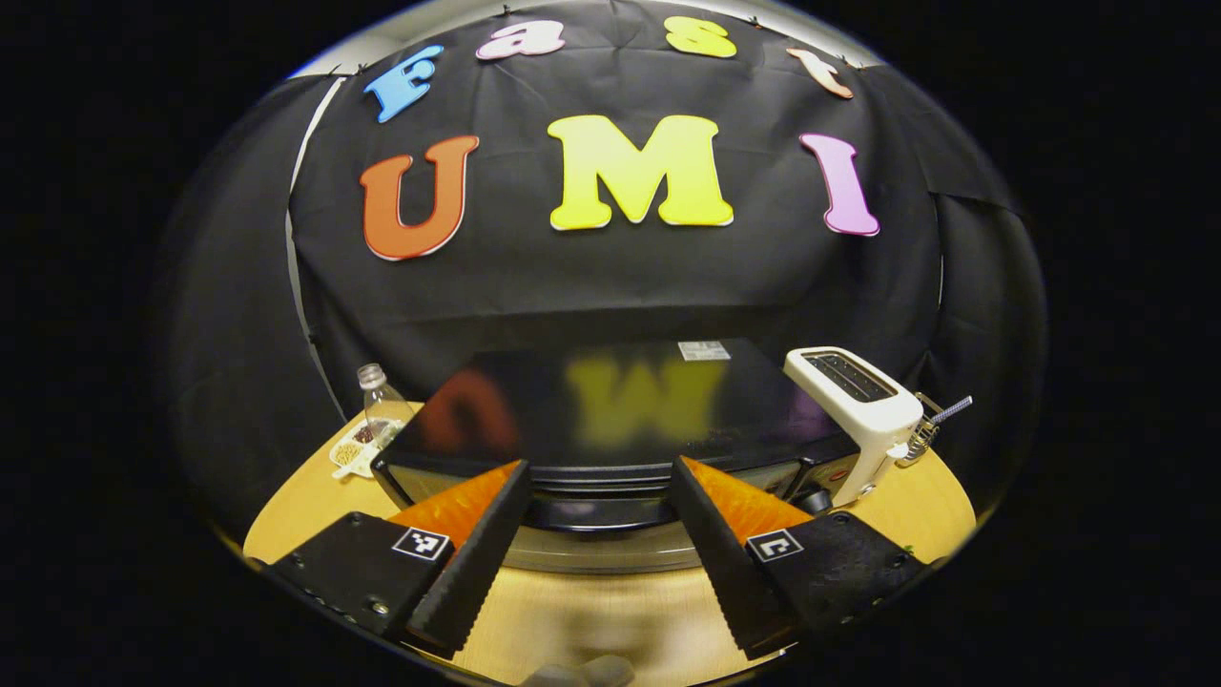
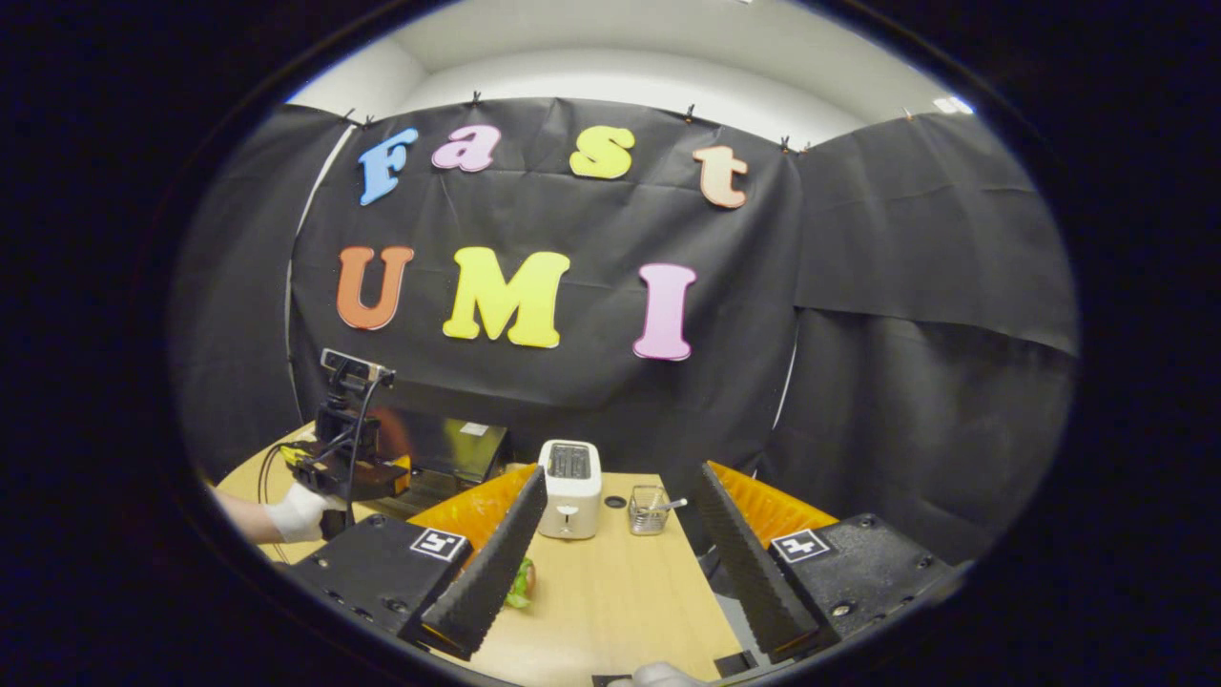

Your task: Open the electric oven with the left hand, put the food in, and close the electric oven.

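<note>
The left hand-held gripper point(image 1: 599, 491) is hovering wide open and empty before the electric oven point(image 1: 610, 420), the toaster point(image 1: 858, 401) standing at 2 o'clock, while the right hand-held gripper point(image 2: 620, 506) is gaping empty over the table point(image 2: 610, 592)

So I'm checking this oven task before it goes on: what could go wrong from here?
The left gripper, open, straddles the oven front; it might slip off the handle. The toaster stands close against the oven and could get knocked. The food lies partly hidden behind a finger of the open right gripper, so grasping it may go badly.
</note>
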The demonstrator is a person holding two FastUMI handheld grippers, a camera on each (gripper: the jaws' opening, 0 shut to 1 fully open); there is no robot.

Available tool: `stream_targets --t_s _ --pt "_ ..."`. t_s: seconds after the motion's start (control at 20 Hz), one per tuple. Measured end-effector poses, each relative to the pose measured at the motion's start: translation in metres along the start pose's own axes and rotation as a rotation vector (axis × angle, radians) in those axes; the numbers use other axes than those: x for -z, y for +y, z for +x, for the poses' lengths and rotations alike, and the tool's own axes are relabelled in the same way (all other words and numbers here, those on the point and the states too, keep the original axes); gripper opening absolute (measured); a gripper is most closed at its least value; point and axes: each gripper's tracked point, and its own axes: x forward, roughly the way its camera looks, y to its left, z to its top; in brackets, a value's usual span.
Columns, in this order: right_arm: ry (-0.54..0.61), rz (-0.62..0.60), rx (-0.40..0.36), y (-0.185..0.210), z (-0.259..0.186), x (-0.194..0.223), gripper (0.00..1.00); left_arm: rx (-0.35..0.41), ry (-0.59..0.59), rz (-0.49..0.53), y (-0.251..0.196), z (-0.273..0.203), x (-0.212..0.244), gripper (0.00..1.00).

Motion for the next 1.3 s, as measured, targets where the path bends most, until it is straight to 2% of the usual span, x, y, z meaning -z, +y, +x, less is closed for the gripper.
stream_targets --t_s 0.05,0.1,0.15,0.25,0.3,0.4,0.45,0.5,0.55,0.6,0.65,0.7,0.75,0.8,0.85,0.9,1.2,1.3 --pt "0.002 0.001 0.003 -0.001 0.0 0.0 0.96 -0.003 0.03 -0.005 0.0 0.001 0.007 0.87" --pt "0.005 0.004 0.005 -0.001 0.0 0.003 0.95 -0.005 0.021 -0.011 0.001 -0.002 0.007 0.96" --pt "0.003 0.011 0.005 -0.002 0.001 0.003 0.95 -0.005 0.021 -0.007 0.0 0.0 0.007 0.98" --pt "0.009 0.018 0.006 -0.001 0.003 0.005 1.0 -0.001 0.021 -0.008 0.001 -0.002 0.007 0.98" --pt "0.01 0.021 0.006 -0.001 0.004 0.007 0.95 0.001 0.024 -0.009 0.001 -0.004 0.009 0.97" --pt "0.013 0.022 0.002 0.003 0.005 0.008 0.95 0.005 0.026 -0.011 0.002 -0.007 0.011 0.98" --pt "0.015 0.02 -0.001 0.003 0.005 0.01 1.0 0.006 0.026 -0.015 0.001 -0.01 0.012 0.97" --pt "0.018 0.02 -0.006 0.005 0.006 0.011 1.0 0.005 0.024 -0.018 0.001 -0.015 0.014 0.97" --pt "0.021 0.022 -0.013 0.008 0.006 0.012 0.96 0.007 0.022 -0.014 0.001 -0.02 0.016 0.97" --pt "0.022 0.025 -0.02 0.01 0.007 0.013 1.0 0.009 0.019 -0.008 0.001 -0.026 0.02 0.97" --pt "0.024 0.028 -0.024 0.012 0.007 0.014 1.0 0.011 0.024 -0.009 0.001 -0.031 0.024 0.97" --pt "0.029 0.032 -0.031 0.014 0.009 0.016 0.95 0.013 0.029 -0.012 0.001 -0.037 0.028 0.97" --pt "0.033 0.037 -0.039 0.016 0.009 0.017 0.95 0.014 0.038 -0.014 0.001 -0.045 0.034 0.97" --pt "0.034 0.042 -0.045 0.018 0.009 0.019 1.0 0.015 0.045 -0.013 0.002 -0.051 0.04 0.97" --pt "0.036 0.046 -0.05 0.02 0.009 0.021 1.0 0.016 0.055 -0.011 0.001 -0.057 0.046 0.97" --pt "0.041 0.049 -0.056 0.022 0.009 0.025 0.95 0.019 0.073 -0.012 0.0 -0.065 0.055 0.97" --pt "0.068 0.061 -0.065 0.024 0.005 0.041 0.95 0.047 0.149 -0.013 -0.003 -0.093 0.102 0.97" --pt "0.079 0.07 -0.066 0.025 0.005 0.046 1.0 0.054 0.18 -0.02 -0.005 -0.1 0.118 0.98"
